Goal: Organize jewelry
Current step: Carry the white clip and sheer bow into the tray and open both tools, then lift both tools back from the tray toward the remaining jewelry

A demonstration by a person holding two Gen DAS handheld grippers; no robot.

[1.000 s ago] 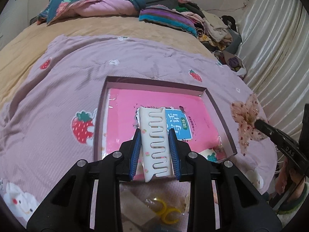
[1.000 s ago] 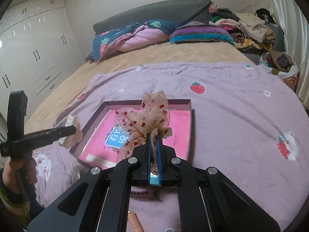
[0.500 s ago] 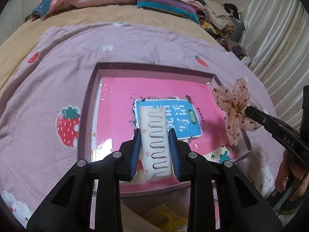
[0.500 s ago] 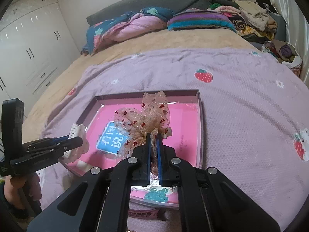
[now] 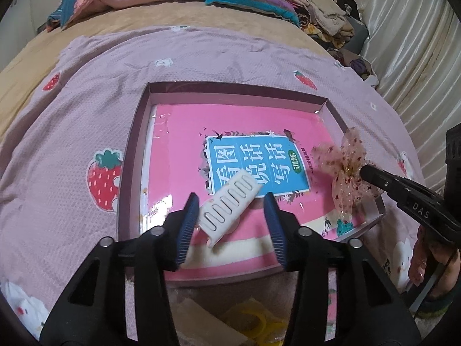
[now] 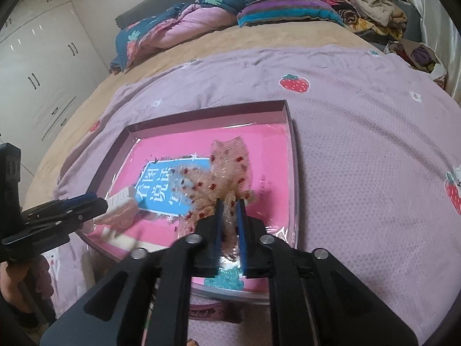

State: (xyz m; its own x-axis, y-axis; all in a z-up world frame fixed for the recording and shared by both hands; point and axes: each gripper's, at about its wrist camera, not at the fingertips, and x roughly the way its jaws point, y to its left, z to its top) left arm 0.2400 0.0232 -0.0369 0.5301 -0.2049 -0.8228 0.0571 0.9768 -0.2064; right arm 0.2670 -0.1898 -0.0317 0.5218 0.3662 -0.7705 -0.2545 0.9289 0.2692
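Over the shallow box [image 5: 131, 173] on the bed, the left tongs [image 5: 232, 216] are opening; the white hair claw [image 5: 230, 204], clamped upright a second ago, now lies tilted and loose between the pads on the pink book [image 5: 178, 150]; the right tongs [image 6: 230, 219] are easing apart too, the gauzy bow [image 6: 222, 170] still between them, so both pieces look delivered; around lie a strawberry-print blanket [image 5: 95, 86], heaped pillows [image 6: 178, 26], white wardrobes [image 6: 34, 57].
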